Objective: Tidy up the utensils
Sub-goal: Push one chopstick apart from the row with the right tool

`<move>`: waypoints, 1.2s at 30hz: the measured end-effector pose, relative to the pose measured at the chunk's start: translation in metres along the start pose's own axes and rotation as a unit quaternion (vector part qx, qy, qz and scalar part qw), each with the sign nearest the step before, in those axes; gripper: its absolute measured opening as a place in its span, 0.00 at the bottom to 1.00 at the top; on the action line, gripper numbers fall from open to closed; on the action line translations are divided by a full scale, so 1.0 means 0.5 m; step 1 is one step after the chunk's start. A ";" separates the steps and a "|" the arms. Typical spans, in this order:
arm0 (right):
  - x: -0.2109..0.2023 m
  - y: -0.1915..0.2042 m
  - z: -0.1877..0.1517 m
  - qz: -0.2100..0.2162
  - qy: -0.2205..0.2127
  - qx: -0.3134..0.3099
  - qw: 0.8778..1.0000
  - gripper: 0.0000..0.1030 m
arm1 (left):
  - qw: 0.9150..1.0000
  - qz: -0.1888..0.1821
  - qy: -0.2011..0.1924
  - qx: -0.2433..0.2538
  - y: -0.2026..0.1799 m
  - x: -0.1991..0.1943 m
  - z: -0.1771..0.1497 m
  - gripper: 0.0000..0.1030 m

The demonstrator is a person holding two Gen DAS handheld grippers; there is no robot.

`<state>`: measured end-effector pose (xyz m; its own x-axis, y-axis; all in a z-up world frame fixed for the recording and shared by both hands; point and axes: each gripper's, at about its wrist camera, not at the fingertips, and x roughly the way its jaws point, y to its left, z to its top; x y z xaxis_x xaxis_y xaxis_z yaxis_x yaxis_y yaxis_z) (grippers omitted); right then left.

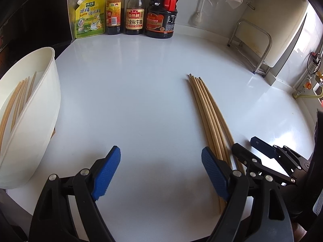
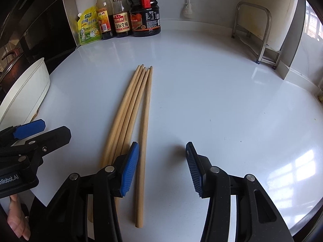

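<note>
Sauce bottles (image 2: pixel 129 14) and a yellow pouch (image 2: pixel 88 27) are seen at upper left of the worktop (image 2: pixel 222 100). Chopsticks are held in the white bin (image 1: pixel 36 109) at left. Loose chopsticks (image 2: pixel 133 109) are laid centrally, unobstructed. The left gripper (image 1: pixel 161 171) and right gripper (image 2: pixel 162 167) are spread apart, holding nothing.

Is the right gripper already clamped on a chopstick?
No: the right gripper has its jaws wide apart over the counter, and the loose chopsticks lie untouched.

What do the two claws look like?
Each claw, left and right, has chunky black plastic arms joined by shiny silver rivets, tipped with ribbed blue pads. White lettering ending in "Robot.AI" is printed on the left one's black body.
</note>
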<state>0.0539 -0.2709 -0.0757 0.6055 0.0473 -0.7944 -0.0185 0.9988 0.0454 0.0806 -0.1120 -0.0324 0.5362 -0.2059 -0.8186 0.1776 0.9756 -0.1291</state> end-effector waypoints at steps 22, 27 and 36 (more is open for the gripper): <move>-0.020 -0.085 0.003 0.001 -0.018 0.046 0.999 0.45 | 1.000 0.002 0.013 0.022 -0.073 0.052 0.004 0.78; -0.019 -0.093 0.004 0.001 -0.017 0.052 0.999 0.45 | 0.999 0.016 0.019 0.022 -0.075 0.064 0.001 0.79; -0.019 -0.080 0.003 0.003 -0.019 0.039 0.999 0.45 | 0.999 0.040 0.005 0.012 -0.045 0.061 -0.003 0.81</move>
<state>0.0502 -0.3112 -0.0692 0.6348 0.0507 -0.7710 0.0393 0.9944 0.0978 0.0920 -0.1400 -0.0552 0.5415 -0.1270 -0.8310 0.1551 0.9866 -0.0497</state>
